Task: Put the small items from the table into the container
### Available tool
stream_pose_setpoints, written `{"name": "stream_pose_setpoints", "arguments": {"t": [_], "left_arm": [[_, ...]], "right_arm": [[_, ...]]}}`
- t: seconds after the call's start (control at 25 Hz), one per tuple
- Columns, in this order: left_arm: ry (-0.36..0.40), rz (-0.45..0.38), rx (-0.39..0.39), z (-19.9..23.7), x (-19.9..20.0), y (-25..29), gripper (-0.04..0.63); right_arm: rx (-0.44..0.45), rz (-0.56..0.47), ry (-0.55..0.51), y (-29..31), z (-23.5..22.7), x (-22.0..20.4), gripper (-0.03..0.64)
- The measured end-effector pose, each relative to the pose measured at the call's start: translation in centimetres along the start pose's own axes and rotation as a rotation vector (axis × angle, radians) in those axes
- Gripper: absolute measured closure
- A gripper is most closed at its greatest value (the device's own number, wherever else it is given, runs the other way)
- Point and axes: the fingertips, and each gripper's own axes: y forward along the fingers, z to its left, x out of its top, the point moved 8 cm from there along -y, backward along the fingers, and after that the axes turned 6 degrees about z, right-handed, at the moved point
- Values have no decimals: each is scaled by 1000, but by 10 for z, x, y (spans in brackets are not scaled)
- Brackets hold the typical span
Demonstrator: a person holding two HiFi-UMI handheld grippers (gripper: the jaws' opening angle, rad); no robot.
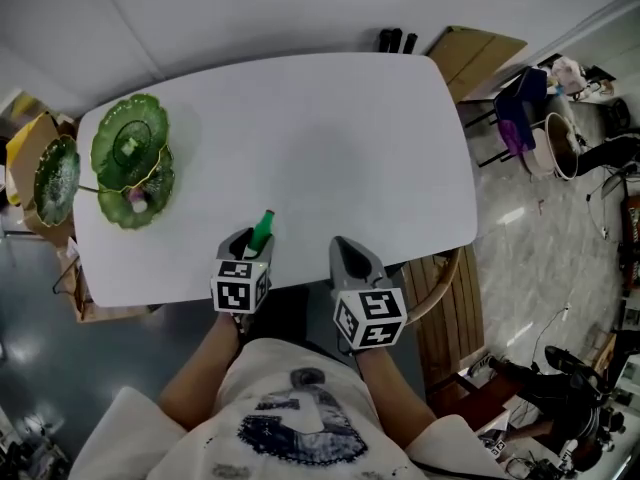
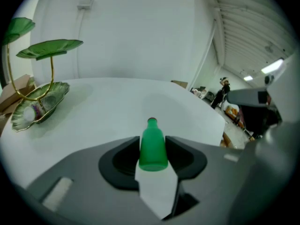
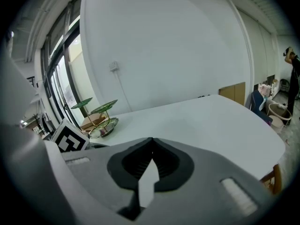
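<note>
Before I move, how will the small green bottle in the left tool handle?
The small green bottle looks smooth and rounded, so it may twist in the left tool. Small, so probably light. Tall and narrow, it would likely tip and roll on the green leaf-shaped dish.

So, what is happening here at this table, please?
A person holds a gripper in each hand over the near edge of a white table. The left gripper is shut on a small green bottle. The right gripper is shut and empty. A green tiered leaf stand sits at the table's left end, a small item in its lowest dish.
</note>
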Motion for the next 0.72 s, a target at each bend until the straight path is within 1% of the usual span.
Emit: {"name": "stream_pose_setpoints", "arguments": {"t": [0.36,0.48,0.72], "left_arm": [[1,-108,5,-2,-6,-52,428],[14,-149,11,-1,-12,-75,428],[27,-194,34,-2,-25,-122,428]], "right_arm": [[16,-49,-61,-36,34,0,617],[34,-71,-73,-41,51,-4,617],[78,-112,-99,-61,82,-8,617]]}}
